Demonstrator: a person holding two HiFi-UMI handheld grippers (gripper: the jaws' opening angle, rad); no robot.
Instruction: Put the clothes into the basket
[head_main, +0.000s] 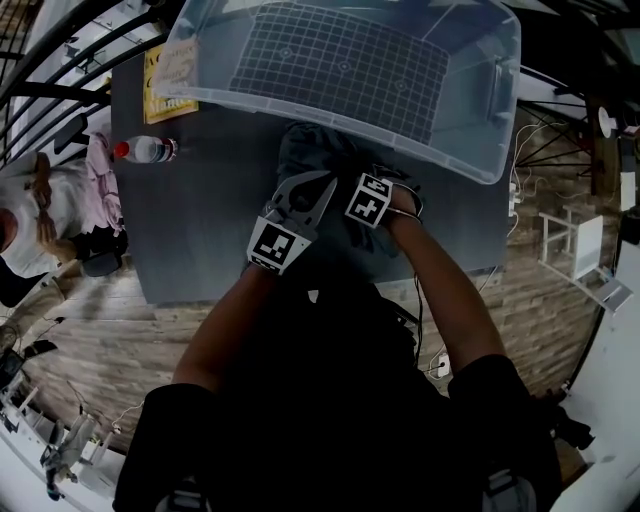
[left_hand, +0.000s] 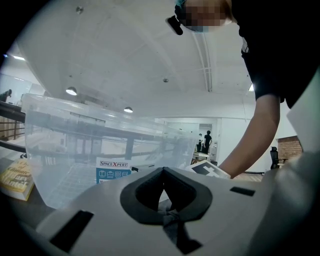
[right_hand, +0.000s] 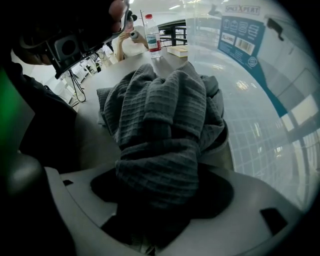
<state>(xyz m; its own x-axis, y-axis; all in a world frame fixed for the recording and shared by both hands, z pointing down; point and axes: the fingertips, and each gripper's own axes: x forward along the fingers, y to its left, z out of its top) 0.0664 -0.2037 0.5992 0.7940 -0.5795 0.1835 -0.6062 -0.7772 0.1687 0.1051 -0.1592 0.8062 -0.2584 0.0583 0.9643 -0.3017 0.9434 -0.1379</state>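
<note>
The tips of the right gripper (right_hand: 162, 192) were hidden in the head view under its marker cube. In its own view the jaws stood wide and pinched a thick bundle of the dark grey waffle-woven cloth (right_hand: 165, 120), which filled the gap. The left gripper (left_hand: 164, 172) had its jaws pressed together; a small grey crease showed behind the tips, but it was hard to tell if it was caught. The cloth lay crumpled on the matt grey surface (head_main: 190, 230), at frame centre, just beside the clear plastic basket (head_main: 480, 150), which was cut off at the top.
</note>
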